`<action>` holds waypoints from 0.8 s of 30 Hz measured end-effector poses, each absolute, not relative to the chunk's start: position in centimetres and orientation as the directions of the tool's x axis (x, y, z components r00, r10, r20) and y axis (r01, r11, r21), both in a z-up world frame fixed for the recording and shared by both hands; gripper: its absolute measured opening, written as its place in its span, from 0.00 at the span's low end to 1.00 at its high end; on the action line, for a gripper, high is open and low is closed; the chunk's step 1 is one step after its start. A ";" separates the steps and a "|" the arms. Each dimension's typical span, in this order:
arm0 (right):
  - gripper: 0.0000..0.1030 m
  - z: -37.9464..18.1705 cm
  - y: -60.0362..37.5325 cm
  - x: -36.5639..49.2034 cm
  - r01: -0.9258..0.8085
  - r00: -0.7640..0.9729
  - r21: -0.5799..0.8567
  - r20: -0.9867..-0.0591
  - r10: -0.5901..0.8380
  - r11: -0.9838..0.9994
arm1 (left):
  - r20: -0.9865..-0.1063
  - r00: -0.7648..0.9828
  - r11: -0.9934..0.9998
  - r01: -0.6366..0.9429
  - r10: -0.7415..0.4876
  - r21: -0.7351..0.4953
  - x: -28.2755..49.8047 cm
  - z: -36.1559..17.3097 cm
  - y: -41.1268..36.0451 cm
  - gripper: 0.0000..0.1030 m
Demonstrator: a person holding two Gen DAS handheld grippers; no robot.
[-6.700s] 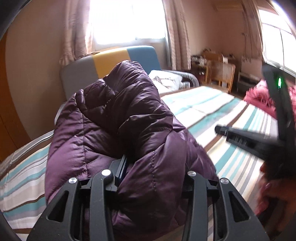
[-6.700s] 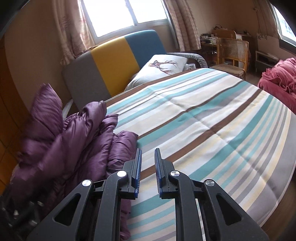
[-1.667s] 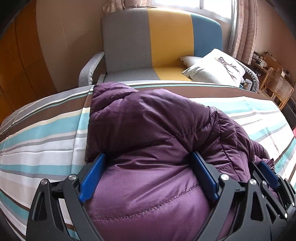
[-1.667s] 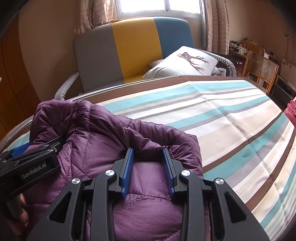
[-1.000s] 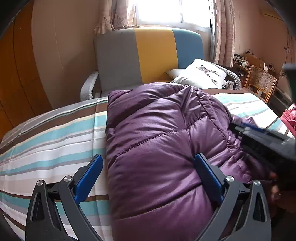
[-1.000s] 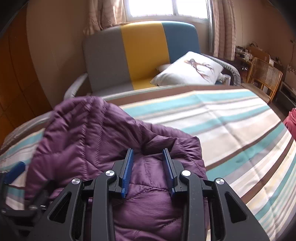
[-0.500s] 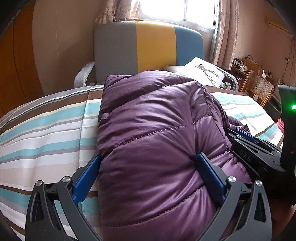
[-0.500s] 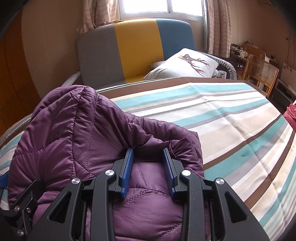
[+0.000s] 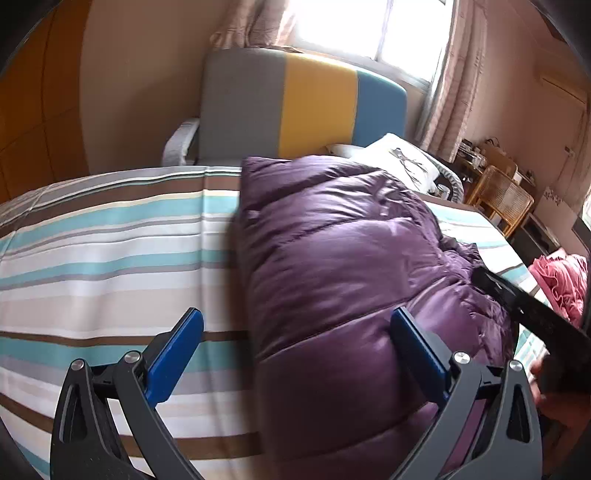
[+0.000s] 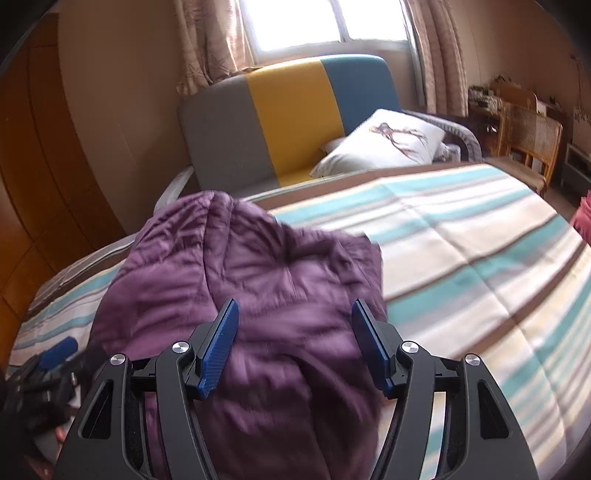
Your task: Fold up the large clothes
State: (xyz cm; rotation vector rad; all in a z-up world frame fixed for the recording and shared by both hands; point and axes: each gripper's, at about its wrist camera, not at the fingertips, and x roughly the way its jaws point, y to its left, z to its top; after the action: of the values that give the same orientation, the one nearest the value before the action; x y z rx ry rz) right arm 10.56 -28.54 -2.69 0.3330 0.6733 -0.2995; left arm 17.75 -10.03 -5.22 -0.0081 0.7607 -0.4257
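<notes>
Purple puffer jacket lies bundled on the striped bedspread, toward the end nearest the sofa. Quilted panels face up; its far edge sits near the bed's brown border stripe. From my right-wrist view the same jacket is a rumpled mound at the left part of the bed, with striped bedspread bare to its right.

My left gripper has its blue pads spread wide. The right pad rests against the jacket's puffed surface; the left pad hangs over the bedspread, apart from the cloth. Nothing clamped.

My right gripper also stands wide apart, both pads above the jacket, gripping nothing. Whether they touch the fabric I cannot tell; the frame is blurred.

Right gripper's black body shows at the right edge of the left-wrist view, against the jacket's side.

Beyond the bed: grey-yellow-blue sofa, white cushion, cane chair, curtained window. Pink cloth heap at far right.
</notes>
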 end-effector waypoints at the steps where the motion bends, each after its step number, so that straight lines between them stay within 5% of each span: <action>1: 0.61 -2.7 -28.6 10.1 0.376 0.740 0.213 -0.654 -0.154 0.902 | -0.673 0.639 0.916 0.367 -0.374 -0.161 17.9 -5.2 -9.7 0.98; 8: 0.67 -4.0 -30.9 7.4 0.408 0.719 0.362 -0.693 -0.050 0.838 | -0.718 0.537 0.883 0.400 -0.442 -0.244 19.2 -5.5 -8.0 0.98; 10: 0.75 -4.3 -31.5 7.5 0.418 0.709 0.383 -0.705 -0.032 0.824 | -0.731 0.512 0.877 0.408 -0.451 -0.256 19.7 -5.5 -8.1 0.98; 24: 0.79 -7.9 -34.4 11.9 0.381 0.638 0.542 -0.741 0.212 0.749 | -0.782 0.341 0.798 0.520 -0.521 -0.305 22.8 -6.7 -10.9 0.98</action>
State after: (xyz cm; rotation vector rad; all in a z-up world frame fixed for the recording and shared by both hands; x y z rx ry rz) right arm 11.88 -34.42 -7.88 0.7421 0.8951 -0.1074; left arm 22.83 -10.93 -6.69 -0.0015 1.0179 -0.6772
